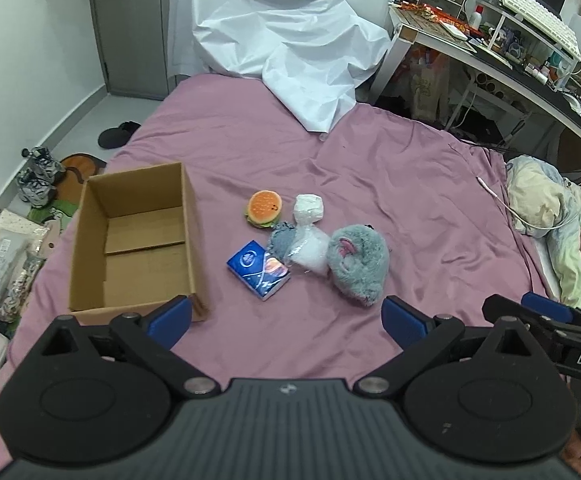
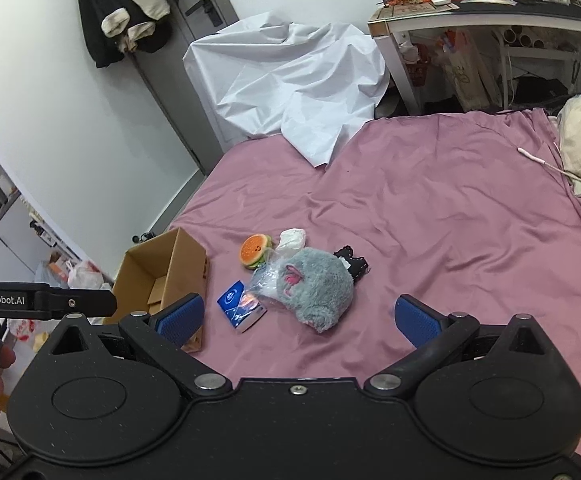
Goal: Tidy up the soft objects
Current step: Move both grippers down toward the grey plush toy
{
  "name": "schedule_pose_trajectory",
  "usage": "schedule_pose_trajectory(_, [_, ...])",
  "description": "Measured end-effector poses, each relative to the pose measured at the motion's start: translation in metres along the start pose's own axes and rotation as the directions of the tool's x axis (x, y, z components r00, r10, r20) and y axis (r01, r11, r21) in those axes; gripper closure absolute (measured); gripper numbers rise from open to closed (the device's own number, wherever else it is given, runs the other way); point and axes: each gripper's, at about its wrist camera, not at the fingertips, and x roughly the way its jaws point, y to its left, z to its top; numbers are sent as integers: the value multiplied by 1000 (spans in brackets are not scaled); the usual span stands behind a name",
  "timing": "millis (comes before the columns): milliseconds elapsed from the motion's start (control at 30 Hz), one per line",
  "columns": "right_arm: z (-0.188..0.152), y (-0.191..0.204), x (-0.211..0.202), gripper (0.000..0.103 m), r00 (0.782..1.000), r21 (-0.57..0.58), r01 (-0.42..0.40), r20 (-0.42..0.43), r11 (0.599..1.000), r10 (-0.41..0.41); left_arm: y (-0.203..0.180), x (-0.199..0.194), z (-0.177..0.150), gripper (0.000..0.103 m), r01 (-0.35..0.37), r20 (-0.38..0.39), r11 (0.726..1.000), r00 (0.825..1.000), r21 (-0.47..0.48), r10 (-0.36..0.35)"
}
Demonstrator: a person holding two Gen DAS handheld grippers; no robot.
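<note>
A: Jaws status?

B: My left gripper [image 1: 286, 318] has its jaws spread wide with nothing between them, and my right gripper [image 2: 298, 320] is the same. Both hang above the pink bed [image 1: 390, 168], short of the pile.

A: Where's the stuff?

B: I'll use the cardboard box [image 1: 138, 240] as landmark. It's upright, top open, nothing inside. The soft things sit in a clump just right of it, all on the bed.

A: Step in hand?

B: My guess is first pick, nothing packed yet. I'd take the blue tissue pack [image 1: 259, 270] with the left gripper since it's nearest the box. Come straight down and pinch across its narrow sides so it doesn't slide on the sheet. The clear plastic bag [image 1: 308, 250] touches it and may drag along, so lift slowly.

A: Counts?

B: One box. One burger plush [image 1: 263, 210], one white bundle [image 1: 309, 208], one tissue pack, one plastic bag with something grey-blue under its edge, one grey fluffy plush [image 1: 356, 266]. The right view shows one small black item [image 2: 352, 262] behind that plush. Six or seven soft items, can't tell exactly.
</note>
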Motion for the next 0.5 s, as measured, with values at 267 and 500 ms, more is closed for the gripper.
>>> schedule_pose_trajectory(267, [-5,-26,24,4,1000,63,-3,9,998,3,-5,36,4,3,25,-14,1000,1000,-13,-26])
schedule_pose_trajectory(500, [-12,-45,48,20,1000,123,-18,-3,992,19,-10,64,8,10,50,-7,998,999,-26,-50])
